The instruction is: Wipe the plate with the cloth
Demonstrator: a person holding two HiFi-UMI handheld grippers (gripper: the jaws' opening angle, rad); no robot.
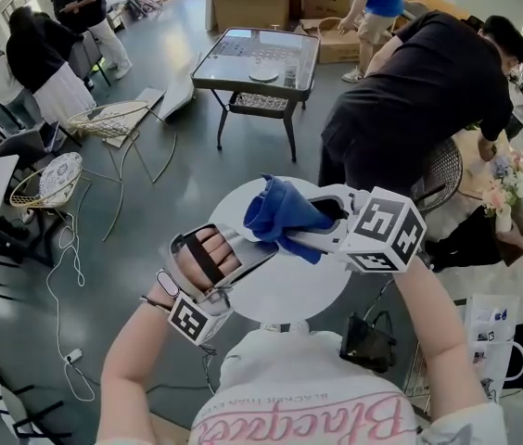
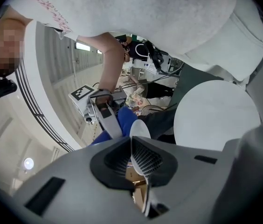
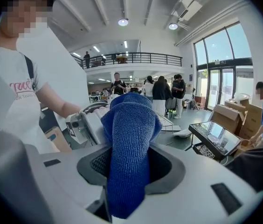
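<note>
Cloth (image 3: 129, 143), blue, sits clamped in the right tool (image 3: 128, 166). Only the left gripper view shows the left tool (image 2: 135, 160) closed on the plate (image 2: 140, 130), seen edge-on.

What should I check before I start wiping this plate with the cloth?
1. plate gripped by the left gripper: ok, its rim sits between the shut jaws.
2. blue cloth gripped by the right gripper: ok, the jaws clamp it and a wad sticks out in front.
3. Cloth touching the plate: cannot tell; the left gripper view shows them close, side by side.
4. Plate face turned toward the cloth: cannot tell; the plate shows edge-on.
5. Something under both grippers in case of a drop: ok, the round white table lies below.
</note>
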